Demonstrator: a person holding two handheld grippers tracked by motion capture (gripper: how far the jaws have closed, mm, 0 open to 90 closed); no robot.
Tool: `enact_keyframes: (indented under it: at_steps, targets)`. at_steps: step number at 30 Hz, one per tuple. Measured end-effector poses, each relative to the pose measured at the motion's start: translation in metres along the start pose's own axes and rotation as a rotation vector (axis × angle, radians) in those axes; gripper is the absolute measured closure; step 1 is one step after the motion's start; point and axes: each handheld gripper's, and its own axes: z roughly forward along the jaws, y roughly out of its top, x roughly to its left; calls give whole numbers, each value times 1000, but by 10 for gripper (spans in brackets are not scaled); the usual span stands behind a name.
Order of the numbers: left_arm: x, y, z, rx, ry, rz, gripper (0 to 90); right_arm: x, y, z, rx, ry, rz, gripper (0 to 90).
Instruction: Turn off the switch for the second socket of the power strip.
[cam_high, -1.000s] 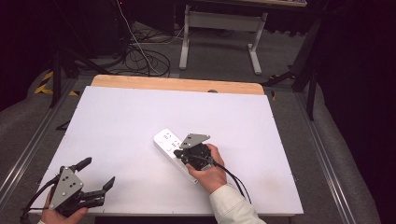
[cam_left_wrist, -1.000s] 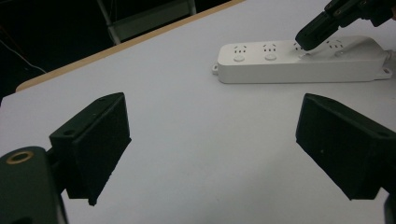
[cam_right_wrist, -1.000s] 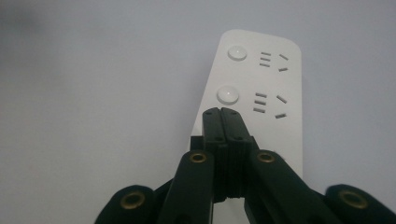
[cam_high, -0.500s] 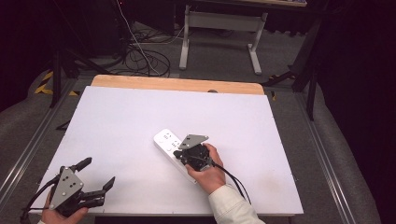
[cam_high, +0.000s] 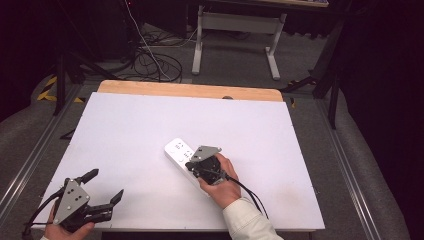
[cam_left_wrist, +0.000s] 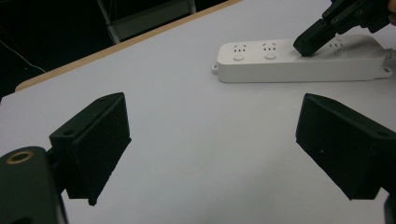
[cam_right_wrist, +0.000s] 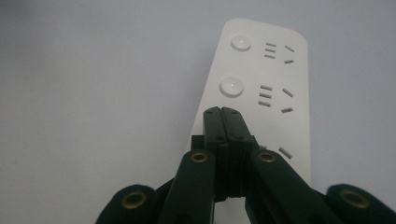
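Observation:
A white power strip (cam_high: 178, 153) (cam_left_wrist: 280, 60) (cam_right_wrist: 264, 88) with round buttons and socket slots lies flat near the middle of the white table (cam_high: 150, 125). My right gripper (cam_high: 191, 165) (cam_right_wrist: 222, 112) (cam_left_wrist: 304, 46) is shut, jaws pressed together with nothing between them, its tip down on the strip's top just below the second round button (cam_right_wrist: 231, 87). At the table's front left corner my left gripper (cam_high: 106, 186) is held open, its two black pads (cam_left_wrist: 100, 140) wide apart with bare table between them, well short of the strip.
A wooden strip (cam_high: 190, 91) runs along the table's far edge. Beyond it stand a white metal stand (cam_high: 235, 30) and loose cables (cam_high: 150, 60) on the floor. A black cable (cam_high: 247, 192) trails from the right gripper along the person's sleeve.

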Motion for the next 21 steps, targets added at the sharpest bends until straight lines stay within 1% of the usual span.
enact_keyframes:
  at_steps: [8,9,13,16,19,21]
  targets:
    - [0,0,0,2,1,0,104,0,-2,0,-9,0,13,900]
    - [-1,0,0,0,-1,-4,104,0,-2,0,-10,-3,12,900]
    - [0,0,0,1,2,1,104,1,-3,0,-13,-10,3,900]
    - [-1,0,0,0,-1,-7,104,1,-3,0,-14,-8,6,900]
    - [-1,0,1,1,3,5,104,2,-3,0,-14,-9,7,900]
    - [-1,0,1,1,2,0,104,2,-2,0,-13,-11,7,900]
